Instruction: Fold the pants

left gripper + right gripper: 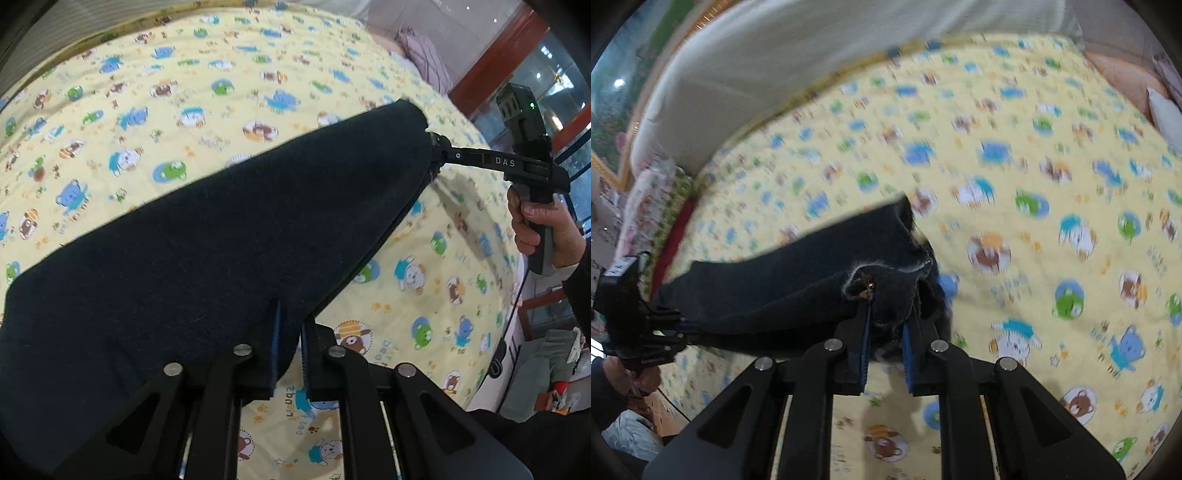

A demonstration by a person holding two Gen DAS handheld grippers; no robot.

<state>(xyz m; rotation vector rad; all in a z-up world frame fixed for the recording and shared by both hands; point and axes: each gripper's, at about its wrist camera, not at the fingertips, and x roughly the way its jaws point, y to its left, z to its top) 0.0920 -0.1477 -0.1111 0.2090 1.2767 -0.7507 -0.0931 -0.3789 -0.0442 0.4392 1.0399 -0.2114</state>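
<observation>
Setting: bed spread with a yellow cartoon-animal sheet (229,122), pale headboard (768,66) at the far side.

Item: dark pants (207,236), held off the sheet and stretched between two grippers, one edge hanging slack.

Left gripper (288,343): near end of the cloth, fingers pinching a fold of fabric.

Right gripper (884,339): fingers pinching the frayed end beside a small metal fastener (870,286); seen from the left wrist camera at the far right of the cloth.

Step, as judged: carrying the pants for a fold or lay-down. The next move calls for level tension, then lowering both ends together onto the sheet with edges aligned.
</observation>
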